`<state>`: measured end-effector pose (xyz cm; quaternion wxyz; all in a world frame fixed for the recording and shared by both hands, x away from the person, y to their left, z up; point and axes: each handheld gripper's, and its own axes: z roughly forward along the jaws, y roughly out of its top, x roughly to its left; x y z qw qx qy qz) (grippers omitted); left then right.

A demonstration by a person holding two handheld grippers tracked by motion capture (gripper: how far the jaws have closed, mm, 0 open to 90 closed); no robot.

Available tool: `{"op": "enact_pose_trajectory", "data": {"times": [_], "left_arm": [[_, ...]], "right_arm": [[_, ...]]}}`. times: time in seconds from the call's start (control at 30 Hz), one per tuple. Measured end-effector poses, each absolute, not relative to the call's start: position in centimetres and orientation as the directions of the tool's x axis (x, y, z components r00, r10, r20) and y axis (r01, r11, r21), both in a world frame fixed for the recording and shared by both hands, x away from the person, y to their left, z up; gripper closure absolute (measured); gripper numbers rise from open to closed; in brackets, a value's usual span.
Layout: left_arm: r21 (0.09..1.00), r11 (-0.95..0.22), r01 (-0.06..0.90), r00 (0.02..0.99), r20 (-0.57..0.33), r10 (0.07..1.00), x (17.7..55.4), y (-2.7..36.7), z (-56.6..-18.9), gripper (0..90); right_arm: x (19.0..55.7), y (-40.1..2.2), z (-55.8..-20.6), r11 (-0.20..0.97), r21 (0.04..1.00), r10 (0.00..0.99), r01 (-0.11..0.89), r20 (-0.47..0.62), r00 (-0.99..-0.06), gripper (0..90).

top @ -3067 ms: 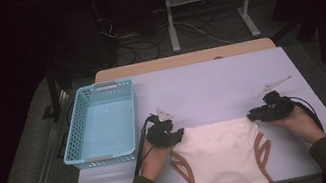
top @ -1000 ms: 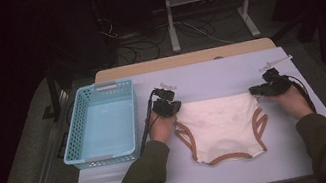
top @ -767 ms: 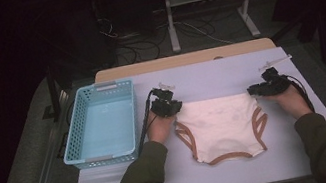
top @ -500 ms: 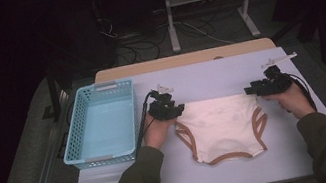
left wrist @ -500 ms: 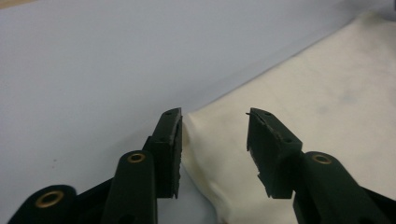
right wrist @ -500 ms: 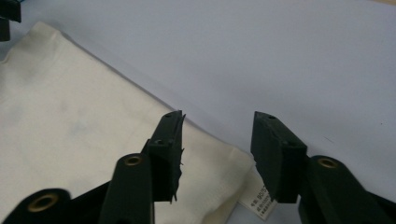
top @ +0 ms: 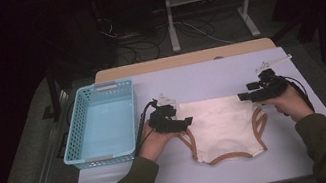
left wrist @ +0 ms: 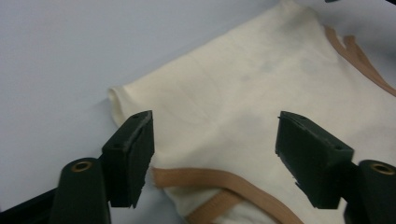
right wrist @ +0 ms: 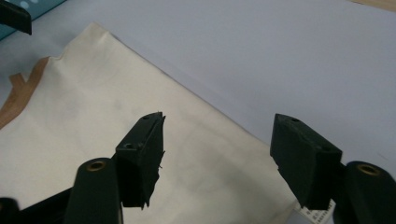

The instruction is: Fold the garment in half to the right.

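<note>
A cream garment (top: pixel 220 124) with tan-brown trim lies flat on the pale table (top: pixel 209 75), its straight edge toward the far side. My left gripper (top: pixel 185 122) hovers over the garment's left far corner; in the left gripper view (left wrist: pixel 215 156) its jaws stand apart above the cloth (left wrist: pixel 261 93), holding nothing. My right gripper (top: pixel 242 97) hovers over the right far corner; in the right gripper view (right wrist: pixel 219 158) its jaws are also apart above the cloth (right wrist: pixel 93 121). Both pairs of jaws have just been opening, and the fabric rests on the table below them.
A light blue plastic basket (top: pixel 102 122) stands at the table's left side, close to my left hand. The table's wooden far edge (top: pixel 186 59) borders a dark floor with cables and a metal stand (top: pixel 207 7).
Both grippers have let go of the garment's far corners and lifted slightly, the left one drawing back toward the basket side. The garment now lies spread flat farther up the table than 3 seconds ago.
</note>
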<state>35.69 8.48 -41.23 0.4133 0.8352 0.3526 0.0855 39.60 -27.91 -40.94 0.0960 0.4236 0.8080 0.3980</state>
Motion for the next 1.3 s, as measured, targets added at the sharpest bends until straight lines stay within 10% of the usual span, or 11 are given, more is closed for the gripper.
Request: {"op": "enact_pose_trajectory", "data": {"times": [1.3], "left_arm": [[0.771,-0.454,0.445,0.826,-0.158,0.541,27.6,10.1,-42.6,0.0]], "right_arm": [[38.6,-21.6,-40.1,0.389,0.743,0.686,0.545,0.16,-0.709,19.4]]}}
